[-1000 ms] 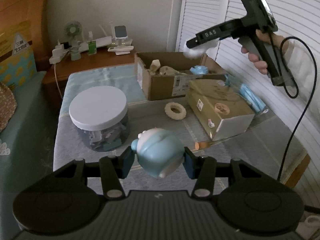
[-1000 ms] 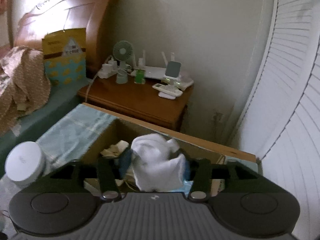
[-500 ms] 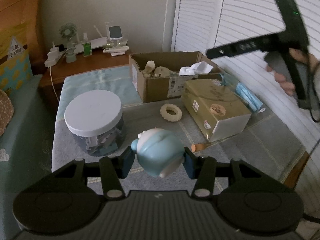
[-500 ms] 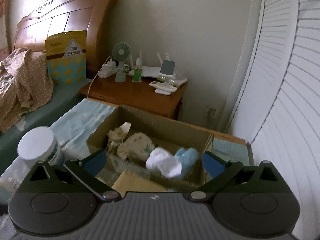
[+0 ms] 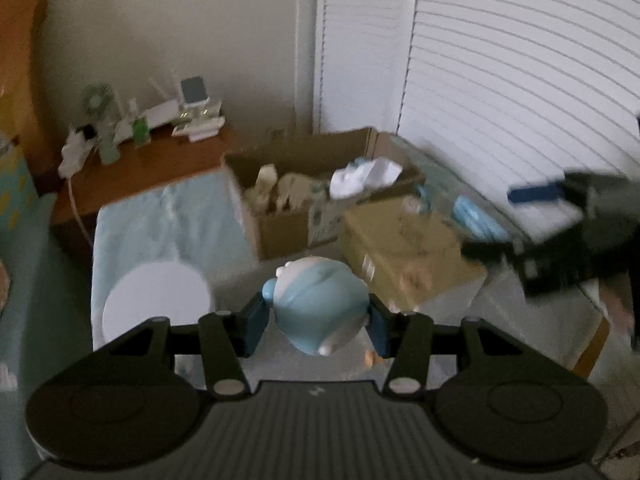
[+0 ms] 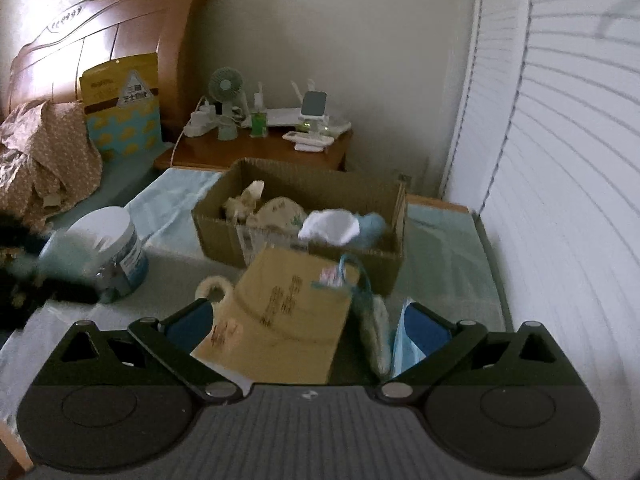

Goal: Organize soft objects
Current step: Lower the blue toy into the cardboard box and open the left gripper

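1. Left gripper (image 5: 318, 314) had its blue pads clamped on both sides of a round light-blue plush toy (image 5: 320, 300), held up off the table.
2. Right gripper (image 6: 308, 324) was spread wide with nothing between the pads; its jaws had just been opening. The white cloth (image 6: 330, 226) lay in the open cardboard box (image 6: 296, 240), right of the beige soft things, with a blue soft piece (image 6: 372, 226) beside it.
3. Writing: the flat tan box (image 6: 288, 320) just under the right gripper had dark printed marks on top, too blurry for me to read. The yellow package (image 6: 120, 104) against the headboard had a triangle label with characters I couldn't make out.
4. Room-wise: the tan box sat touching the cardboard box's near side, a cream ring (image 6: 210, 290) just left of it, and a white-lidded jar (image 6: 112, 248) further left.
5. Bare blue cloth ran along the table's far-left and right edges (image 6: 448, 248).
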The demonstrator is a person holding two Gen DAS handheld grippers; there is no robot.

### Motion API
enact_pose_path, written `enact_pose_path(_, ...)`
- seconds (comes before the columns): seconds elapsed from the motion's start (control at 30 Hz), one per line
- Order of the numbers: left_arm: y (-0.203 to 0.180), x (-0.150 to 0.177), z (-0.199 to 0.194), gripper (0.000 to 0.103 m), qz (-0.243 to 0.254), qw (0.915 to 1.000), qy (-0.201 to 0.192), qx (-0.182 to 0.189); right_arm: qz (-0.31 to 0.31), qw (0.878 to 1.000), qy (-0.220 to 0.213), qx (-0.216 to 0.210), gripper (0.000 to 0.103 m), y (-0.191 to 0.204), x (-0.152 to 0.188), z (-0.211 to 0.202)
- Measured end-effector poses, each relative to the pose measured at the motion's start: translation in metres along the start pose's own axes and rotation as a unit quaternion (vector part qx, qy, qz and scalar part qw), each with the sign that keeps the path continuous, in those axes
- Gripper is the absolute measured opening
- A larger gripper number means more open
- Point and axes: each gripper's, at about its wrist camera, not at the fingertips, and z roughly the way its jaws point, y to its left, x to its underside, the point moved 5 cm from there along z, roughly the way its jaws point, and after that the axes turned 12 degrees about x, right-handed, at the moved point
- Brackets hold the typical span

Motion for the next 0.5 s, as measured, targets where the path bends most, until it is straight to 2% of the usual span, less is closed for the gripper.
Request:
enact_pose_path(0.17,-0.004,-0.038,0.021,0.051,0.018,0.9998,-0.009,0.004,0.014,1.000,0.004,0.007,0.103,-0.003,0.017,-0.008)
enact_pose_path(0.5,0.003,-0.104,0.082,0.051,0.012,0.9999,-0.009,0.000,0.021,1.000,0.011,0.016,0.103,-0.015,0.031,-0.014)
